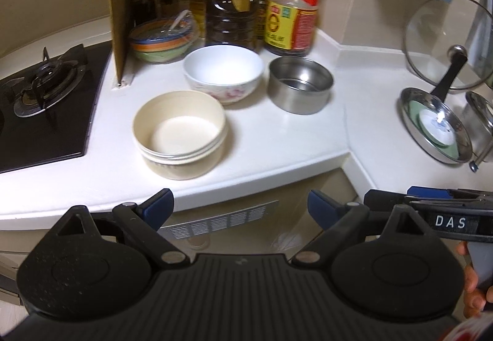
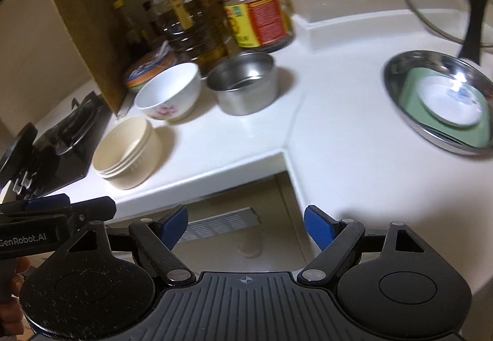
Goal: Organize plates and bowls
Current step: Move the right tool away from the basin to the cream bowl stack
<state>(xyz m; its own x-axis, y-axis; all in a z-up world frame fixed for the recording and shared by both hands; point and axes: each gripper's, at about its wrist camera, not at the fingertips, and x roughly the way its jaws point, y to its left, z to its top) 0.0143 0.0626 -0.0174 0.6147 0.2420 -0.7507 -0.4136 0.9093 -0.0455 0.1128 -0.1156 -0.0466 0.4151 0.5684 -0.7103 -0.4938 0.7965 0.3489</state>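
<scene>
Both grippers, left [image 1: 241, 205] and right [image 2: 246, 222], are held wide and empty short of the bench [image 1: 277, 137] edge. Ahead, the cream bowl stack [image 1: 181, 134], floral bowl [image 1: 223, 73] and steel bowl [image 1: 300, 84] are seen clustered; the plate-filled steel dish [image 2: 440, 100] is set well right.

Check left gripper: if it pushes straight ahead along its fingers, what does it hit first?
Probably the cream bowl stack, nearest ahead of the open left gripper. The gripper sits off the white counter edge; if held lower than it appears, it meets that edge first. Depth unclear.
</scene>
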